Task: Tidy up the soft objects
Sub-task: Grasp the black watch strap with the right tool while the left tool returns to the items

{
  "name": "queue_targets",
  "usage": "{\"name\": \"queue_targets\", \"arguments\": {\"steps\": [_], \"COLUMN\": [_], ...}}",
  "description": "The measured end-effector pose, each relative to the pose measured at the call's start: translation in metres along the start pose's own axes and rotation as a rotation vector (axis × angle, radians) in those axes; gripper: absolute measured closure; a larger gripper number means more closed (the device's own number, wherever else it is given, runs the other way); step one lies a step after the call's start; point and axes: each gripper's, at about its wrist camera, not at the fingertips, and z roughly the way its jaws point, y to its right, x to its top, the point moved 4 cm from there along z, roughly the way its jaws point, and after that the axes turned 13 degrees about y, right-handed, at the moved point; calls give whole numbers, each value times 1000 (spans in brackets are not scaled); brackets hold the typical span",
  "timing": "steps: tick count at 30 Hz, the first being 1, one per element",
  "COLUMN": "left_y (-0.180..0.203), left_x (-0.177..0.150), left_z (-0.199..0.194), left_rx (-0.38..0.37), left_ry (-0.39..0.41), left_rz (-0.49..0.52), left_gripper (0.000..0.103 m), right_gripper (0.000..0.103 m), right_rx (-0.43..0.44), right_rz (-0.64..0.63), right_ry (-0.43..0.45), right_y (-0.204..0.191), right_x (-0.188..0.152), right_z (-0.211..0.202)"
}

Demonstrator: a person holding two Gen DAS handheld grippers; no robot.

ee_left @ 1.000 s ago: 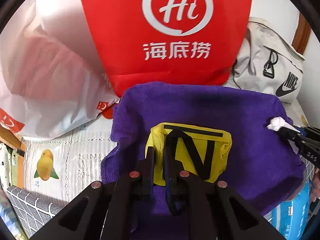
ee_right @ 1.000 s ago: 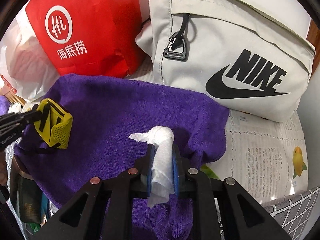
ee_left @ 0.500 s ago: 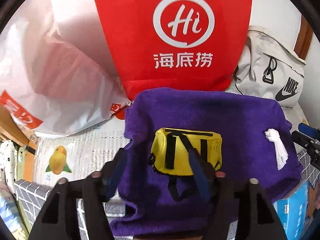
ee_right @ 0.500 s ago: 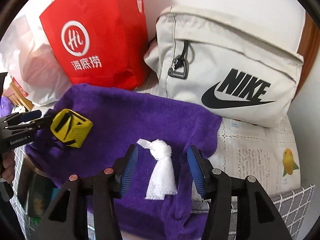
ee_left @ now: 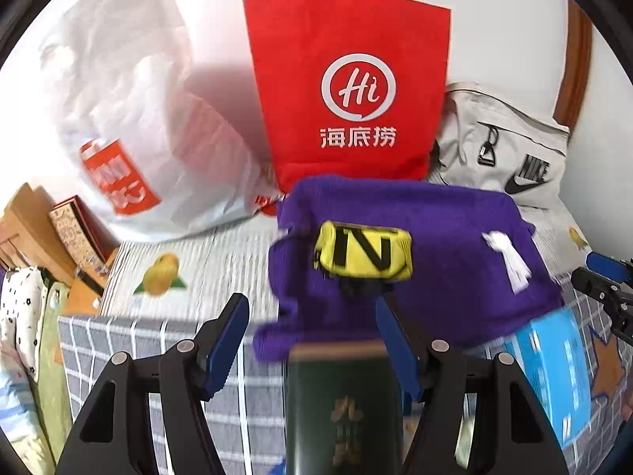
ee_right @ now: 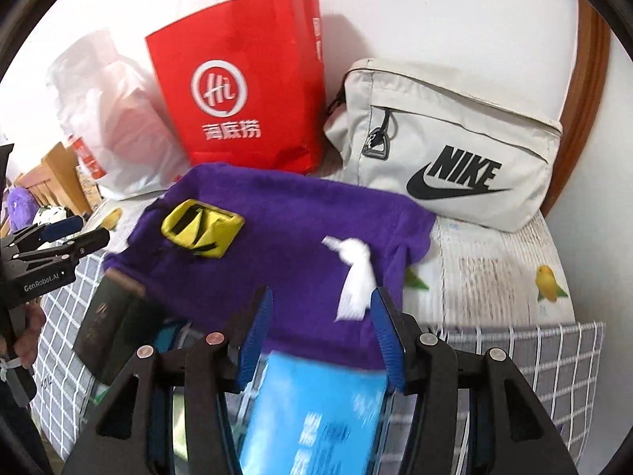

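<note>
A purple towel (ee_left: 443,245) (ee_right: 285,229) lies spread over boxes on the table. On it rest a yellow pouch (ee_left: 364,251) (ee_right: 203,229) with black straps and a knotted white cloth (ee_left: 508,255) (ee_right: 356,273). My left gripper (ee_left: 312,340) hangs open, back from the pouch, with nothing between its blue pads. My right gripper (ee_right: 320,324) is open too, just short of the white cloth and not touching it. The left gripper (ee_right: 59,245) shows at the left edge of the right wrist view, a hand under it.
A red paper bag (ee_left: 348,91) (ee_right: 241,91), a white plastic bag (ee_left: 130,118) and a grey Nike bag (ee_right: 455,154) stand along the wall. A dark green box (ee_left: 344,407) and a blue box (ee_right: 316,415) poke out under the towel. A checked cloth (ee_left: 158,348) covers the table front.
Both grippers opened, leaving the yellow pouch and the white cloth lying on the towel. Both then drew back and upward, so more of the table shows.
</note>
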Motion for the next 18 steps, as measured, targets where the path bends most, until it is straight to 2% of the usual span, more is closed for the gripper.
{"name": "queue_targets", "arguments": {"steps": [8,18], "left_y": [-19,-27], "left_x": [-41,-98], "left_z": [-49,-86], "left_rx": [11,-13], "left_ry": [-49,-72], "left_rz": [-75,-133], "left_gripper": [38,38], "right_gripper": [51,51], "right_rx": [25,106], "right_rz": [2,16], "right_ry": [48,-51], "right_y": [-29,-63], "right_x": [-33,-96], "right_z": [-68,-96]}}
